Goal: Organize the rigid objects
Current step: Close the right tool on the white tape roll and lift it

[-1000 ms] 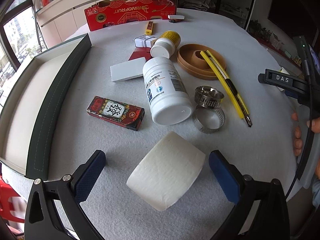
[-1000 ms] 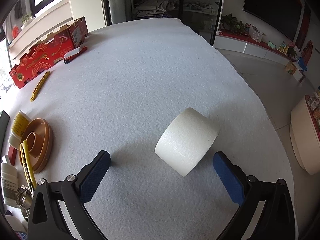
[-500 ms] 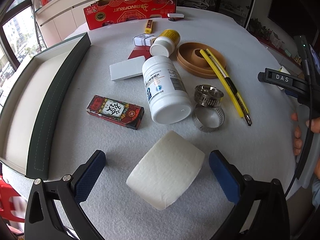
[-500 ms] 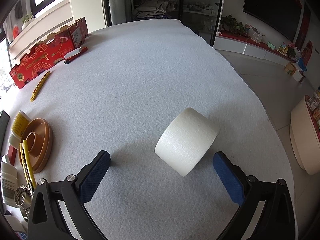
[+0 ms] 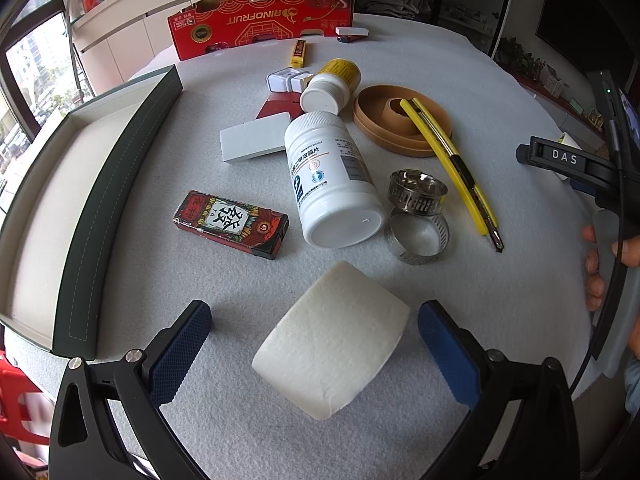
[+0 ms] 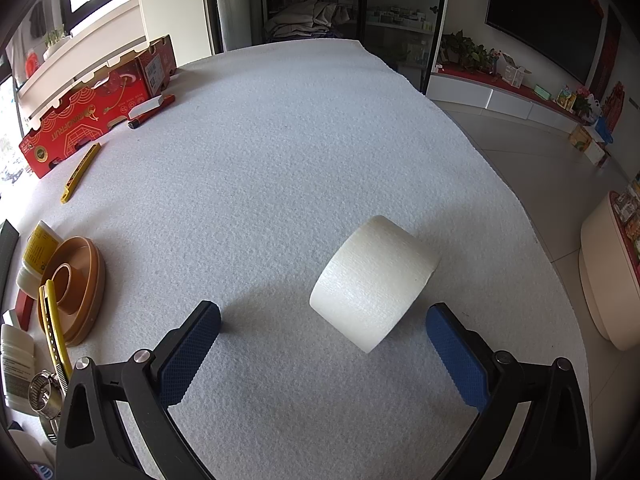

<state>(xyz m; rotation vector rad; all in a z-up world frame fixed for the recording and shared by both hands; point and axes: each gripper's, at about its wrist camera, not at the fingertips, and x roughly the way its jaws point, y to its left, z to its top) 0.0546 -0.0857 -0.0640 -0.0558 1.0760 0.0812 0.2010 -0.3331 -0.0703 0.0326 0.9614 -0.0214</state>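
A white paper roll (image 5: 332,340) lies on its side on the grey felt table, between the fingers of my left gripper (image 5: 314,320), which is open and not touching it. Beyond it lie a white pill bottle (image 5: 332,184), a red lighter-like box (image 5: 230,222), two metal hose clamps (image 5: 418,216), a yellow utility knife (image 5: 452,164) across a brown ring (image 5: 384,128), a white block (image 5: 254,140) and a yellow-labelled bottle (image 5: 332,84). In the right wrist view another white roll (image 6: 372,280) lies between the fingers of my open right gripper (image 6: 323,316), untouched.
A dark green tray (image 5: 116,200) with a pale lining runs along the left. A red cardboard box (image 5: 260,20) stands at the back, with a small yellow cutter (image 5: 298,48) before it. The table edge (image 6: 532,220) curves close on the right. A hand (image 5: 600,264) holds the right gripper.
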